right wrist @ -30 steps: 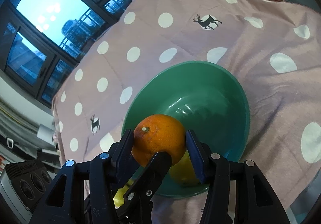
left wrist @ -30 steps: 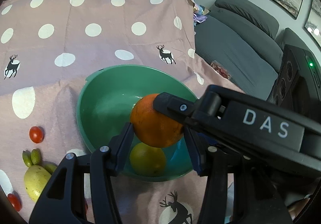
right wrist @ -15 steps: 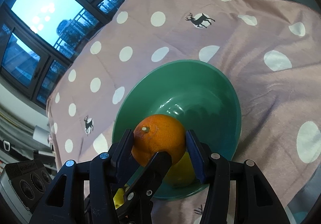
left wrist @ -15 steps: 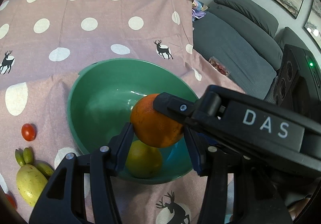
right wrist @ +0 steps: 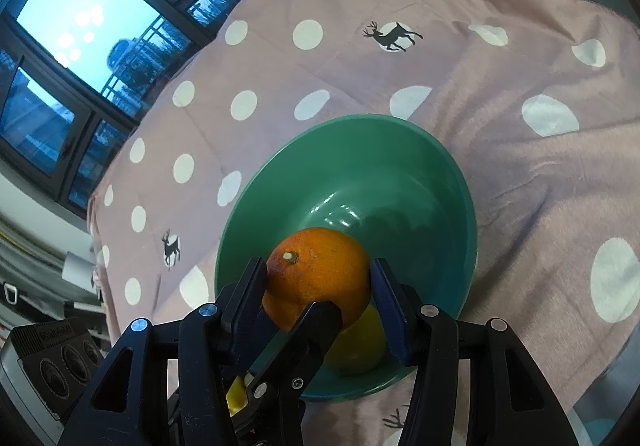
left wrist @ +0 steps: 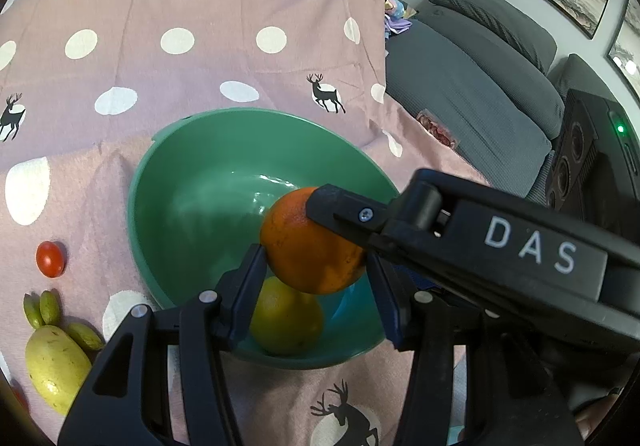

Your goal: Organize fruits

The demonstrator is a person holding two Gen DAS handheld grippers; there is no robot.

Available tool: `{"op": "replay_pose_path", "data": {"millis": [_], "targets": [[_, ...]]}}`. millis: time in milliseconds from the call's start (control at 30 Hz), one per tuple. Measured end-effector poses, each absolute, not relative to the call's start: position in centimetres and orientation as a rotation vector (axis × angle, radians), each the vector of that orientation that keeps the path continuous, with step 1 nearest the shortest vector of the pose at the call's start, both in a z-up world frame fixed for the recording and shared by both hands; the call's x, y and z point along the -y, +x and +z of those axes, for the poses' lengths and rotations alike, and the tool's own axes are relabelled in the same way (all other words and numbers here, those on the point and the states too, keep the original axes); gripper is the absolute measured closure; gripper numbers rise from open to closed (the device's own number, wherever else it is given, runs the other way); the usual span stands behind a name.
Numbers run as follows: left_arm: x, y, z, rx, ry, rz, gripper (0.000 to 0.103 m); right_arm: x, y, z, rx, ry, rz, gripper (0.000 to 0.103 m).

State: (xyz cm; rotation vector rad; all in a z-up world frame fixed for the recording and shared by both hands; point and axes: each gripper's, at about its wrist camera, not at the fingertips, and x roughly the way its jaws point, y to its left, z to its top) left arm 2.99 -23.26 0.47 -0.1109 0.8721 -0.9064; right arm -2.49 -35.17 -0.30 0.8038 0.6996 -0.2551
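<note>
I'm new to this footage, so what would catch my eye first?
The orange, gripped from both sides: the left claw and the right claw both clamp it over the green bowl. A yellow-green fruit lies in the bowl beneath it. A cherry tomato sits on the polka-dot cloth, left of the bowl.
</note>
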Motion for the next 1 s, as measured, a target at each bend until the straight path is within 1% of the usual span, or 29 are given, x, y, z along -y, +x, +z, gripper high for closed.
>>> {"op": "replay_pose_path", "data": {"millis": [1000], "targets": [[23.59, 3.04, -0.06, -0.888, -0.108, -0.902, 0.053, 35.31, -2.48, -0.97, -0.721, 0.819, -0.271, 0.047]]}}
